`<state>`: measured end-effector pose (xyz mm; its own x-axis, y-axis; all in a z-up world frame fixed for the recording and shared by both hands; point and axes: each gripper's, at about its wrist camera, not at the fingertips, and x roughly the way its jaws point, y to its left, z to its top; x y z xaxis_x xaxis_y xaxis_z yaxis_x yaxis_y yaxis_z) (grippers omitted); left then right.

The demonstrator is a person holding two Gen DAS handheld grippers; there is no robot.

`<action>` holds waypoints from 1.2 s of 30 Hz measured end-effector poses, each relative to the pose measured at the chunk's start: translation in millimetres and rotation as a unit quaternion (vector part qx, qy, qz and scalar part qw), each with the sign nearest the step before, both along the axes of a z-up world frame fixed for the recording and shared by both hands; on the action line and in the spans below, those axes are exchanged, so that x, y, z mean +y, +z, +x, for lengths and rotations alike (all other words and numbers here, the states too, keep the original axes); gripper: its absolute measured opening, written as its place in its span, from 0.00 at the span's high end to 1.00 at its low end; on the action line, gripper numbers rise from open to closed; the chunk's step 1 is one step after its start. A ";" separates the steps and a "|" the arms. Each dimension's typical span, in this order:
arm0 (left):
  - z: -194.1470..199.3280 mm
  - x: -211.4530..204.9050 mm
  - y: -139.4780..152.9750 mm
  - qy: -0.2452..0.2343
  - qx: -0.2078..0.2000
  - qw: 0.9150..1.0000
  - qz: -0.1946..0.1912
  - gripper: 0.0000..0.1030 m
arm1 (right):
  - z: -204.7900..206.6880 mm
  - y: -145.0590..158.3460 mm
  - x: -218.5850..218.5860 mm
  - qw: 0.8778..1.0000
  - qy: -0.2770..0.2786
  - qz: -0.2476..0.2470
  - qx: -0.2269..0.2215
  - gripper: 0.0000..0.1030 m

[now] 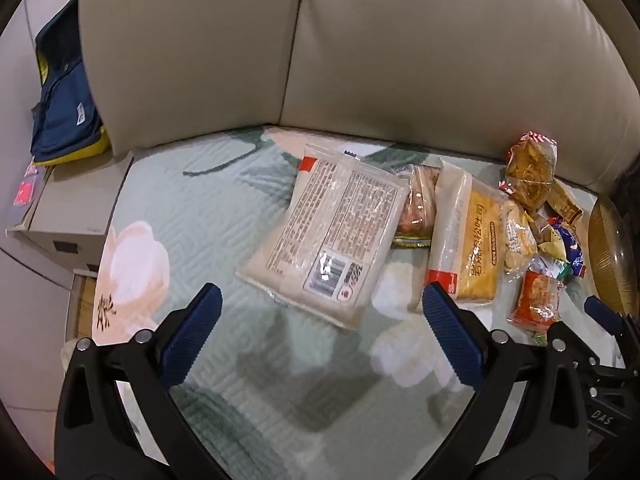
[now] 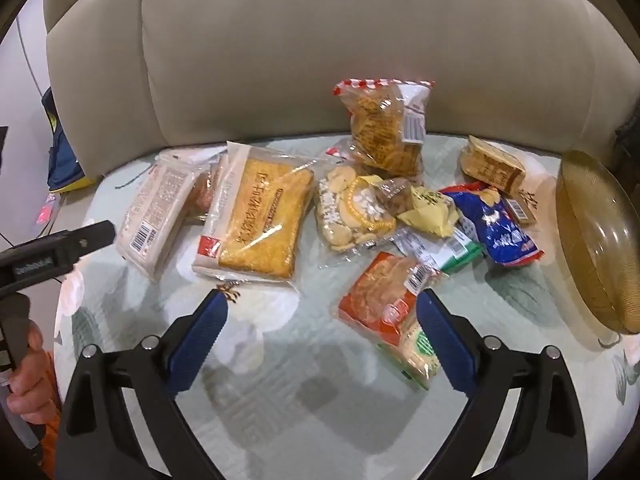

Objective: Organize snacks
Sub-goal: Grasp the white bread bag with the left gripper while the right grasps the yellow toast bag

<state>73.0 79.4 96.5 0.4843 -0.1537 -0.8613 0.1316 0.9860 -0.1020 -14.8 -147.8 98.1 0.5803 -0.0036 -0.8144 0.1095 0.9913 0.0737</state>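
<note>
Crinkly film risk: right gripper [image 2: 320,336] and left gripper [image 1: 320,332], fingers apart and empty; orange packet [image 2: 384,300] could slip when pinched.

From my left gripper [image 1: 318,308], the amber bowl [image 1: 612,256] far to the right is cut off by the lens rim; I see only its left portion. A reddish snack pack [image 1: 418,204] ahead is largely hidden between the white label-side pack [image 1: 328,224] and the toast pack [image 1: 474,240]. The right gripper [image 1: 604,316] shows only one blue tip at the edge.

From my right gripper [image 2: 320,312], the left gripper [image 2: 60,248] shows only its black side to the left; its fingers are hidden. The printing on the small wrappers [image 2: 428,208] ahead is too small to read.
</note>
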 end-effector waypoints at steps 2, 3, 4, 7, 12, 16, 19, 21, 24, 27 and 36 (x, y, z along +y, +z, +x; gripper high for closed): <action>9.3 3.4 -4.9 -0.007 0.004 1.000 0.000 0.03 | -4.1 18.2 -7.2 1.000 0.005 0.010 0.004 0.10; 13.1 5.5 -6.9 -0.012 0.007 1.000 -0.001 0.03 | -8.9 33.0 -14.5 1.000 0.006 0.016 0.008 0.11; 19.3 9.4 -10.7 -0.022 0.015 1.000 -0.004 0.03 | -4.2 35.2 -6.0 1.000 0.007 0.019 0.012 0.11; 34.4 16.8 -20.9 -0.047 0.040 0.998 -0.004 0.03 | 13.0 27.7 -5.1 0.999 0.014 0.046 0.018 0.10; 47.6 8.8 -34.4 -0.088 0.058 0.994 -0.006 0.03 | 34.6 15.2 2.7 0.998 0.015 0.053 0.033 0.05; 56.4 0.9 -44.6 -0.099 0.066 0.993 -0.014 0.03 | 45.1 8.8 3.9 0.997 0.007 0.062 0.047 0.05; 59.9 -8.0 -55.8 -0.118 0.074 0.990 0.003 0.03 | 57.5 2.4 -0.7 0.996 0.001 0.070 0.052 0.05; 58.6 -12.6 -62.7 -0.131 0.077 0.988 0.019 0.03 | 64.4 -3.4 -4.2 0.994 -0.004 0.085 0.066 0.05; 60.8 -15.8 -72.2 -0.134 0.082 0.987 0.023 0.03 | 72.8 -8.4 -2.1 0.993 -0.006 0.100 0.070 0.05; 64.5 -12.8 -78.2 -0.126 0.085 0.988 0.015 0.03 | 79.2 -16.4 0.0 0.991 -0.013 0.103 0.089 0.05; 63.5 -21.6 -82.2 -0.114 0.065 0.990 0.047 0.09 | 101.0 -21.0 15.9 0.988 -0.030 0.104 0.113 0.05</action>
